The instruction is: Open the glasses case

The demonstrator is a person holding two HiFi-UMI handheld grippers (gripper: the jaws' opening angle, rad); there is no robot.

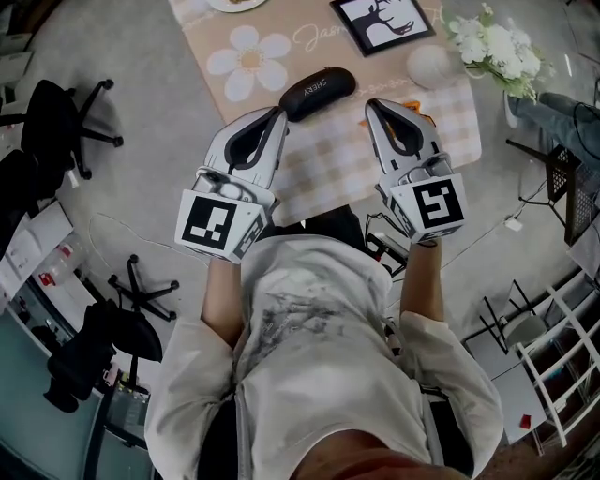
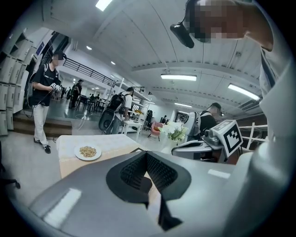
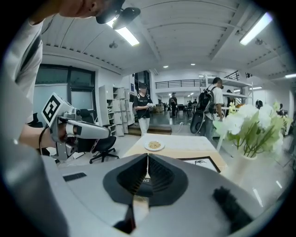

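The glasses case (image 1: 319,92) lies shut on the table (image 1: 375,164), just past the left tool (image 1: 278,113) and at ten o'clock from the right tool (image 1: 371,105). Both tools are closed and empty. They probably need to spread first, one steadying the base while the other lifts the lid. The picture frame (image 1: 382,22) and flowers (image 1: 497,42), at twelve to two o'clock, are out of the way.

Left tool (image 1: 278,114) closed, right tool (image 1: 373,106) closed

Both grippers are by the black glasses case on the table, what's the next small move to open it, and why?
Probably open the left gripper and slide its jaws around the left end of the glasses case to steady it. It and the right gripper are both shut and empty, and the case lies closed roughly between their tips.
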